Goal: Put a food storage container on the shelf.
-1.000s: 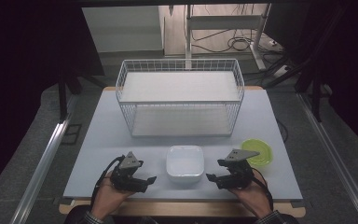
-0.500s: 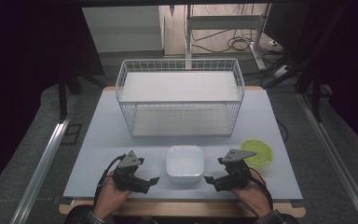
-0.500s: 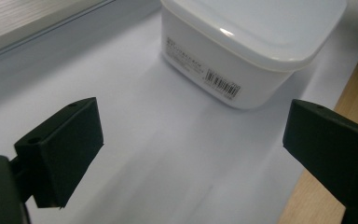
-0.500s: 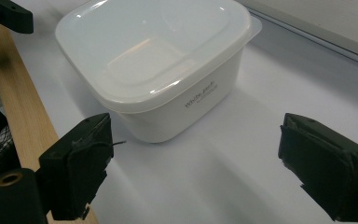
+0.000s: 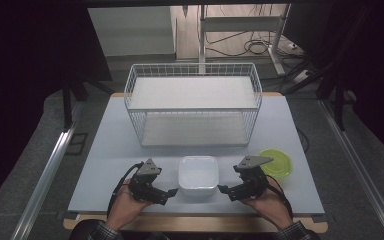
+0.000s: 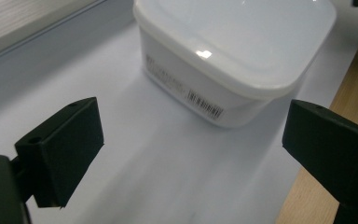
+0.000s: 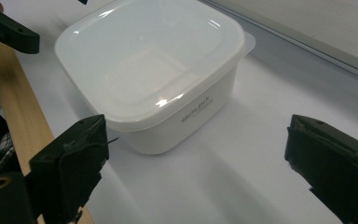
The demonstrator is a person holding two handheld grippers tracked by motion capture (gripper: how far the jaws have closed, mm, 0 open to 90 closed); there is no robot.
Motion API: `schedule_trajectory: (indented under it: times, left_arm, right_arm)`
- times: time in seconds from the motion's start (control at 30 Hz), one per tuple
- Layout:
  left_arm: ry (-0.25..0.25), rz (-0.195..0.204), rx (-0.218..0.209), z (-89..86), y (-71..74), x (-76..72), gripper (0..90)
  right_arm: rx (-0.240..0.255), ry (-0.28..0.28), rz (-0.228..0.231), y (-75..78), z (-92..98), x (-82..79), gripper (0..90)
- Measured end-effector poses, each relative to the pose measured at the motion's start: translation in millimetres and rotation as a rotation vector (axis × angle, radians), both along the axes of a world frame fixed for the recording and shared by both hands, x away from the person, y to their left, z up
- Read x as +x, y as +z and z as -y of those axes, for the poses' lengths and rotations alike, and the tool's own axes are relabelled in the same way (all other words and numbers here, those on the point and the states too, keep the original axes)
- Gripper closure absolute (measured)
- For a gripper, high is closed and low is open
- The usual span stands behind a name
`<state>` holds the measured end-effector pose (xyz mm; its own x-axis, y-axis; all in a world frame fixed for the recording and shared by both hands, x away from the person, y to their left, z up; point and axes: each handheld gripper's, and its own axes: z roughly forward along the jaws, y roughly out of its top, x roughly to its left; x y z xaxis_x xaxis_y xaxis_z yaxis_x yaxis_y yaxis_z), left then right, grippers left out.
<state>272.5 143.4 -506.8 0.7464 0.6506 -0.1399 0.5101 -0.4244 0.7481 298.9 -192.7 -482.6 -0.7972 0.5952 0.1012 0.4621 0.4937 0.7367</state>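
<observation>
High view: both grippers, left (image 5: 172, 191) and right (image 5: 223, 189), have closed toward the container (image 5: 198, 174), jaws apart.

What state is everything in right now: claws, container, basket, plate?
Left claw: open, holding nothing, beside the container.
Right claw: open, holding nothing, on the container's other side.
White container: lid on, upright, untouched.
Wire basket: upright, nothing on its shelves.
Green plate: flat on the table, nothing on it.

white box (image 5: 198, 174), green plate (image 5: 275, 162)
</observation>
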Motion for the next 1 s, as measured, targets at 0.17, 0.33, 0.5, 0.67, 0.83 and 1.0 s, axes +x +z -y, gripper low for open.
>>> schedule_trajectory:
  times: [0.17,0.33,0.5,0.67,0.83,1.0]
  left_arm:
    - [-0.006,0.013,-0.002,6.3,7.7,10.3,9.9]
    - [-0.019,-0.026,-0.054,8.7,9.2,21.2,13.8]
    - [-0.044,-0.067,-0.074,18.3,6.9,36.6,14.8]
    - [-0.07,-0.108,-0.109,21.3,4.0,43.3,16.9]
    - [-0.063,-0.139,-0.129,22.0,4.1,42.6,22.7]
    - [-0.016,-0.182,-0.147,18.1,6.8,38.2,33.7]
  right_arm:
    - [0.009,0.019,-0.037,4.6,-5.4,5.7,22.3]
    - [0.053,0.001,-0.114,3.5,-9.3,16.2,24.2]
    - [0.07,-0.007,-0.171,1.7,-15.2,29.0,26.4]
    - [0.063,0.014,-0.212,-1.4,-24.1,37.2,28.0]
    - [0.085,-0.003,-0.281,-3.2,-26.1,41.5,33.0]
    - [0.102,-0.047,-0.316,0.4,-21.1,36.7,46.1]
